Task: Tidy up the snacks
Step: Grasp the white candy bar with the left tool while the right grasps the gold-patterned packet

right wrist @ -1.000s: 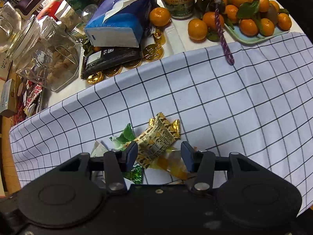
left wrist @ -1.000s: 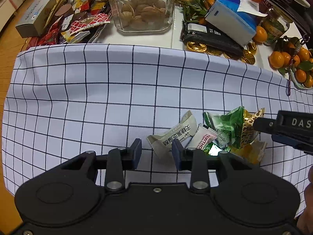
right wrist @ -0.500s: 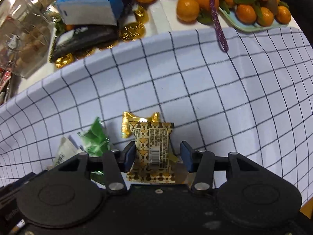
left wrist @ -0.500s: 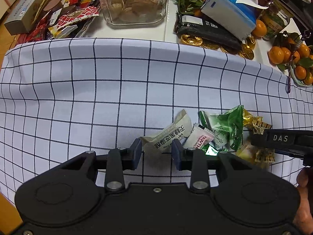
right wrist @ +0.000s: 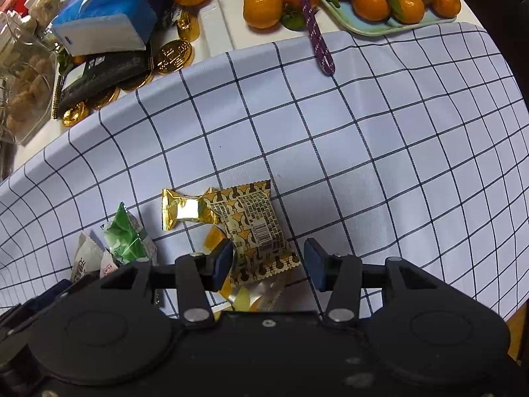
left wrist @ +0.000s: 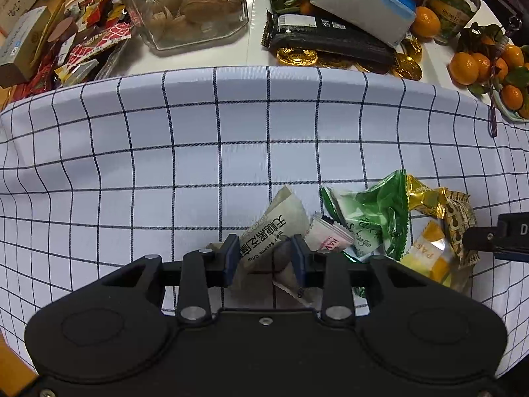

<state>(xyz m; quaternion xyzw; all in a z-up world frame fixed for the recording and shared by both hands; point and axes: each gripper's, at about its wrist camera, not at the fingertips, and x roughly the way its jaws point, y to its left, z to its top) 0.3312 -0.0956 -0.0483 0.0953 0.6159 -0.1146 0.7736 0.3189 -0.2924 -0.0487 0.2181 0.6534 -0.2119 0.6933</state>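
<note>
Six wrapped snacks lie clustered on the checked cloth (left wrist: 231,132). The left gripper (left wrist: 264,258) straddles the beige sesame crisp packet (left wrist: 274,228), jaws apart; the right gripper (right wrist: 267,261) stands parted around the gold-patterned packet (right wrist: 254,228), its right pad clear of the wrapper.

The right gripper (right wrist: 266,259) hangs over the checked cloth (right wrist: 363,139), jaws apart around a gold-patterned snack packet (right wrist: 253,228), the right pad clear of it.
</note>
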